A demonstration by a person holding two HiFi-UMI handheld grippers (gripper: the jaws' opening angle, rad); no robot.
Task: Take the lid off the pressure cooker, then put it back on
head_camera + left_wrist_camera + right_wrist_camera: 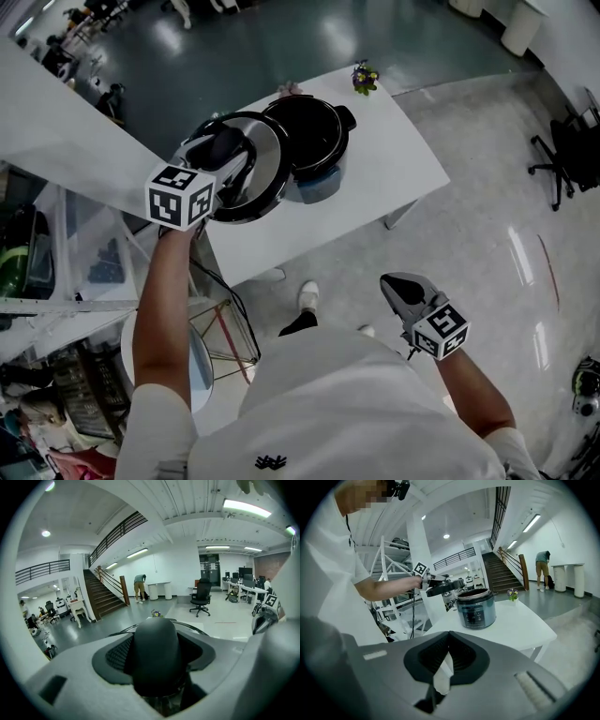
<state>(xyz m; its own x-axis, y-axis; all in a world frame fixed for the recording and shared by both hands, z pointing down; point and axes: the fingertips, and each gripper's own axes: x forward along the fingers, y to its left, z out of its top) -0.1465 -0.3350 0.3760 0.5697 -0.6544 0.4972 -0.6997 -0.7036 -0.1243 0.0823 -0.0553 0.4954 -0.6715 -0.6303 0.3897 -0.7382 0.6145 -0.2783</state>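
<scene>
With your left gripper clamped on the black knob of the round steel lid, held clear at upper left beside the open blue-grey pressure cooker pot on the white table, and your right gripper pressed together, empty, at lower right, removal looks done, so next centre the lid over the rim and seat it level.

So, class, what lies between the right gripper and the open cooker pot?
Nothing but bare floor and white table between right gripper and cooker pot, shown in the head view.

Bright, even light from ceiling strip lights. We note glare streaks on the glossy floor; the head view looks dimmer. Both gripper views bow strongly, with black corners. The close lid knob is soft and shadowed underneath.
</scene>
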